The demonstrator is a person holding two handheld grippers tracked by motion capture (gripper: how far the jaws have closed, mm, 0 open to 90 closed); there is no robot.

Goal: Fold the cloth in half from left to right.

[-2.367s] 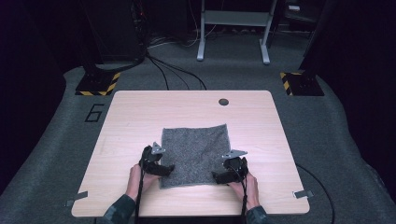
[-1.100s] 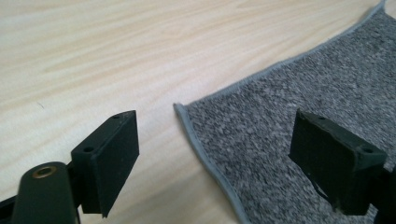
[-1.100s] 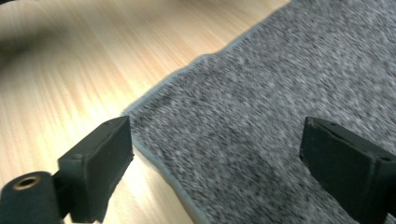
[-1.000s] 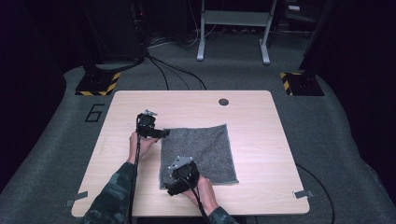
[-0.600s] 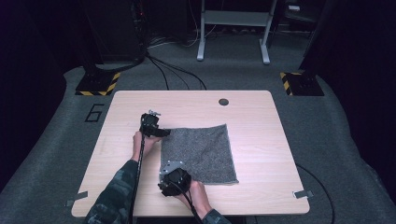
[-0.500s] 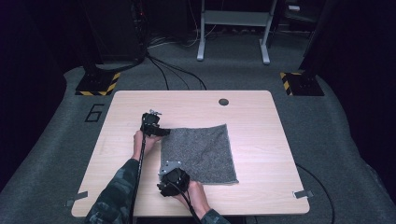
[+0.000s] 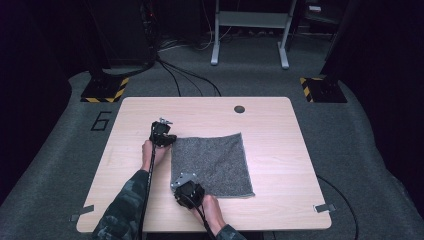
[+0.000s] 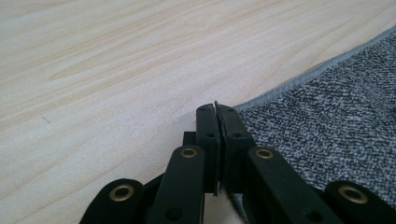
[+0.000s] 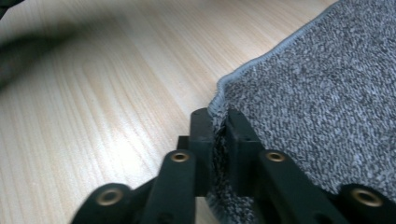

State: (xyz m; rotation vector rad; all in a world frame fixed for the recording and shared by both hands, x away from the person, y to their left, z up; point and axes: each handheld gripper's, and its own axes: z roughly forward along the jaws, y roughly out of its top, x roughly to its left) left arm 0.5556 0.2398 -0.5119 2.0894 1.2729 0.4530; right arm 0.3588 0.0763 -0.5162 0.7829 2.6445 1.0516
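Having just closed, both tools point(image 7: 167, 141) point(image 7: 181, 184) pinch the grey cloth's point(image 7: 215, 162) left edge; bare table point(image 7: 280, 145) lies rightward.

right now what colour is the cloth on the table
Speckled grey cloth with a light grey hem, clearest in the right gripper view.

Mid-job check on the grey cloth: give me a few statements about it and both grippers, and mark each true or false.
1. The left gripper has its fingers shut on a corner of the grey cloth. True; they have just been closing.
2. The right gripper hangs open above the cloth. False: it is shut on the cloth's near-left corner, its fingers having just closed.
3. Both grippers are at the cloth's left edge in the high view. True.
4. The cloth is folded in half. False: it lies spread flat on the table.
5. A small dark round thing sits on the cloth. False: it is on the table beyond it.
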